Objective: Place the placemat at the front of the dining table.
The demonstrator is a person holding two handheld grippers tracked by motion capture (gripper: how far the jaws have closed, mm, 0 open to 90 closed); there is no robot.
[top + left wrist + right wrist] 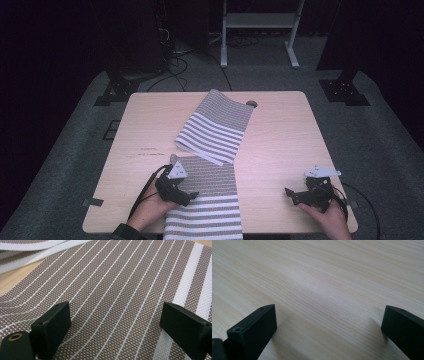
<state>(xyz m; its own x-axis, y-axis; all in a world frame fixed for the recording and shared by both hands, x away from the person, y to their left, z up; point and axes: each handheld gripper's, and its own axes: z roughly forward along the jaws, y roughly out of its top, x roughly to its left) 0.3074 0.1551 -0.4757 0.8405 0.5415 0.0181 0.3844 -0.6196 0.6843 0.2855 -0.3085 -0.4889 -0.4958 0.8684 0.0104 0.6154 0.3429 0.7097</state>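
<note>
Left gripper [115, 325] hovers jaws wide over the striped mat [212, 165], holding nothing; up close its weave shows. From above, the mat runs from the near table [280, 140] edge toward the far edge, its far half folded over. Right gripper [329, 327], wide open, over bare wood.

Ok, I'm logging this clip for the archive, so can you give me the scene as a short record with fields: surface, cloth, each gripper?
surface: light wooden table
cloth: striped woven mat, brown and white, far part folded back at an angle over itself, near end hanging past the table's front edge
left gripper: jaws open, over the mat's near part, woven stripes between its jaws in its own view
right gripper: jaws open, over bare wood to the right of the mat, apart from it
hands: one on each gripper at the table's near edge
</note>
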